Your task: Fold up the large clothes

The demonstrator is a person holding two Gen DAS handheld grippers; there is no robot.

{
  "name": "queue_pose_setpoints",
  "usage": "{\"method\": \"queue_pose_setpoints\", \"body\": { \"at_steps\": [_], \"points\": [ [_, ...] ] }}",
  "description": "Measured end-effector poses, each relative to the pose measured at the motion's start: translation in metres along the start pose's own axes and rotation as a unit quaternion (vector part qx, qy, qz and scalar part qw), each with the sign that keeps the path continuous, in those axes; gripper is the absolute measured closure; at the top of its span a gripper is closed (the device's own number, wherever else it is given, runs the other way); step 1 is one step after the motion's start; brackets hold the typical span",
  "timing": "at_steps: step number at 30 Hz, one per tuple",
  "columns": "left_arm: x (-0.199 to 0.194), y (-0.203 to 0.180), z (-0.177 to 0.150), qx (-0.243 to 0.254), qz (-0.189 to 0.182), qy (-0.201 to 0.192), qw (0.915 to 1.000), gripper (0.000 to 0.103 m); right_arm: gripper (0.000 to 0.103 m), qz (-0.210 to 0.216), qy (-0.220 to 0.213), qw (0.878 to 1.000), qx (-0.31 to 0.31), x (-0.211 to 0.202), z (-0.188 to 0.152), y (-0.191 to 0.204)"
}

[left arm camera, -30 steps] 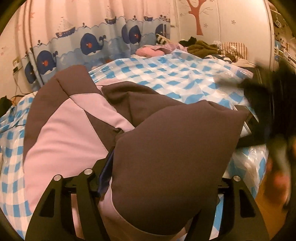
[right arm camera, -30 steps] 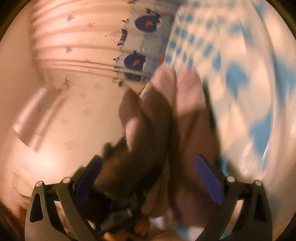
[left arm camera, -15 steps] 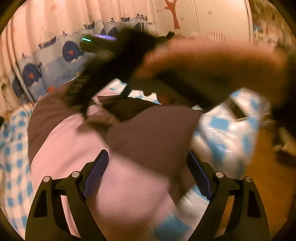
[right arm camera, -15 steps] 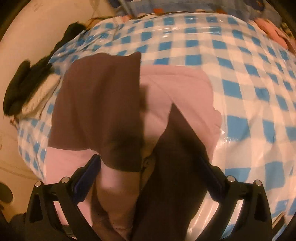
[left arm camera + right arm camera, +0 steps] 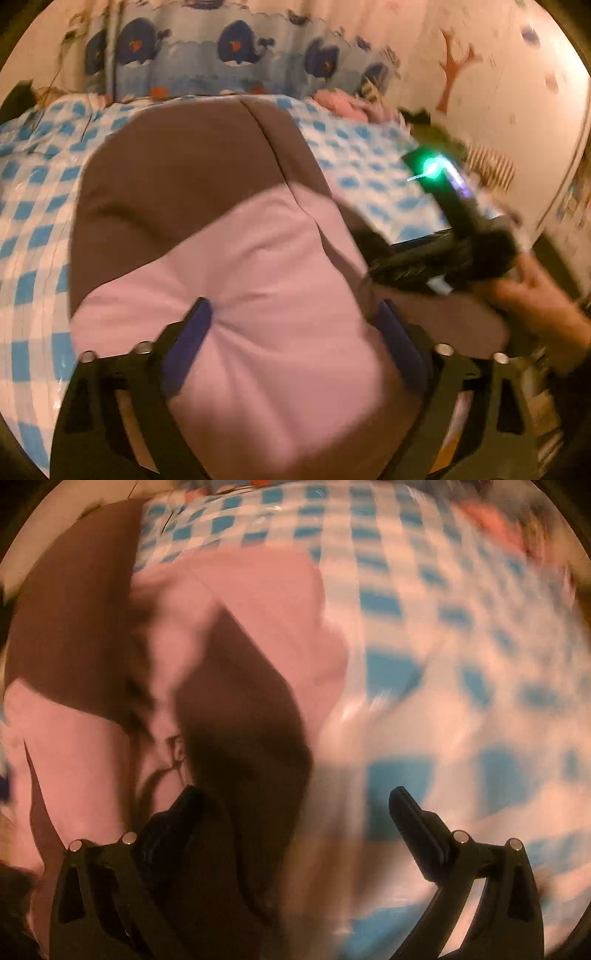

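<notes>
- Our left gripper [image 5: 291, 332] has let the jacket [image 5: 236, 258] go; fingers now spread wide, empty.
- Our right gripper [image 5: 295, 812] likewise gapes empty.
- Fold laid on the bed [image 5: 33, 206].

Likely a child's bedroom, whale-print curtain [image 5: 236, 55], tree wall decal [image 5: 452, 70], blue-checked bed cover [image 5: 33, 206]

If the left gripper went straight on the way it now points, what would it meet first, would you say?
Most likely the pink and brown garment: the left gripper has its fingers spread over the pink panel, which lies directly ahead on the checkered bed cover. Depth is unclear, but nothing else intervenes.
</notes>
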State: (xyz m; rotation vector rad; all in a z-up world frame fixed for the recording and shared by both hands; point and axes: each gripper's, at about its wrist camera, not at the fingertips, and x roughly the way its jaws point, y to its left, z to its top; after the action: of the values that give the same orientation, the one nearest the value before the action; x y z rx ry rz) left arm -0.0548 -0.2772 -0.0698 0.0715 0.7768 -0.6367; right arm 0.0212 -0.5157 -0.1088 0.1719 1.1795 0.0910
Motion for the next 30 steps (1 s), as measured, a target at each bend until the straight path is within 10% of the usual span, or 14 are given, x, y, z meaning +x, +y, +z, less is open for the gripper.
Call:
{"method": "queue_pose_setpoints", "body": {
  "at_steps": [3, 9, 14, 21, 25, 30],
  "points": [
    [0.004, -0.005, -0.004, 0.019, 0.012, -0.001, 0.9997, 0.014, 0.007, 0.072, -0.014, 0.995, 0.064, -0.004, -0.007, -0.030],
    [0.005, -0.015, -0.005, 0.037, 0.029, 0.002, 0.9989, 0.014, 0.007, 0.165, -0.097, 0.981, 0.002, -0.081, 0.021, 0.015],
    [0.000, -0.013, 0.000, 0.033, 0.018, 0.005, 0.9993, 0.014, 0.006, 0.054, -0.021, 0.998, -0.006, -0.015, 0.038, 0.050],
    [-0.081, 0.042, 0.001, -0.058, -0.044, -0.051, 0.9961, 0.015, 0.007, 0.134, -0.047, 0.986, 0.092, 0.003, 0.004, -0.005],
    [-0.082, 0.127, -0.021, -0.213, -0.052, -0.039, 0.9748, 0.015, 0.007, 0.105, -0.064, 0.989, 0.081, -0.011, -0.013, 0.005],
    [-0.016, 0.161, -0.060, -0.329, -0.152, 0.036, 0.9312, 0.011, 0.007, 0.116, -0.080, 0.985, 0.104, -0.007, -0.019, 0.002]
  ]
}}
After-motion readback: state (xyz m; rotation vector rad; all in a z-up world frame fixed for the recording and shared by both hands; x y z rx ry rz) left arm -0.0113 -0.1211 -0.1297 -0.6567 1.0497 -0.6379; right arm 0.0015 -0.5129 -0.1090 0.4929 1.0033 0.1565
